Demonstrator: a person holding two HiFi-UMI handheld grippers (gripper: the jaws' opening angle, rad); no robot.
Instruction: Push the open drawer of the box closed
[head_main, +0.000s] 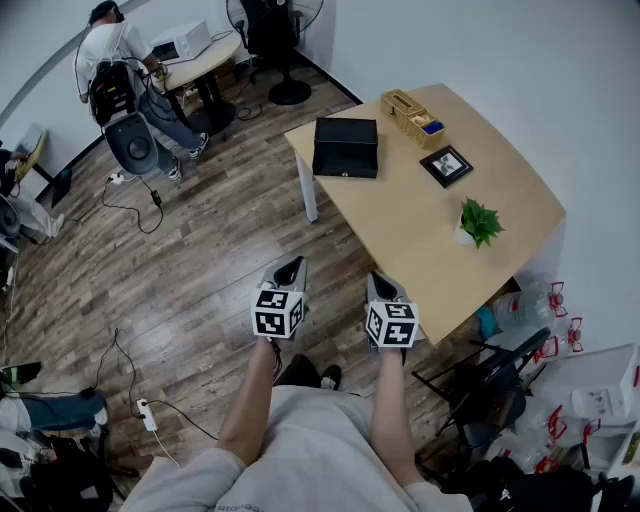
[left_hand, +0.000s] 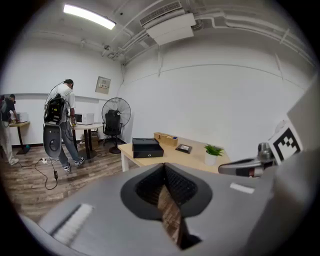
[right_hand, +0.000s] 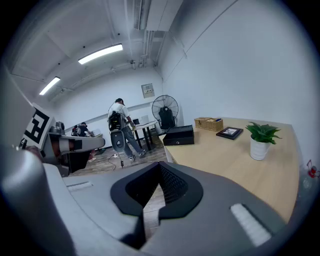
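Work on the drawer has not started yet, I think. The black box (head_main: 345, 147) sits on the far corner of the table (head_main: 400, 230), right at the edge, with its front facing the floor (head_main: 200, 260). It is too far off to tell how far the drawer sticks out.

The person stands back from the table, holding the 2 claws low and close to the body, over the floor. That looks like a waiting pose. Nothing is near enough to touch.

The left gripper (head_main: 289, 268) is pinched together at the tips and holds nothing. The right gripper (head_main: 384, 286) is the same: tips together, nothing inside. Closed tips would make a good blunt end for pushing a drawer.

A basket (head_main: 412, 117), a picture frame (head_main: 446, 165) and a small plant (head_main: 478, 222) are on the table too, away from the box.

No words can be read anywhere. The cubes on the claws show only black and white squares.
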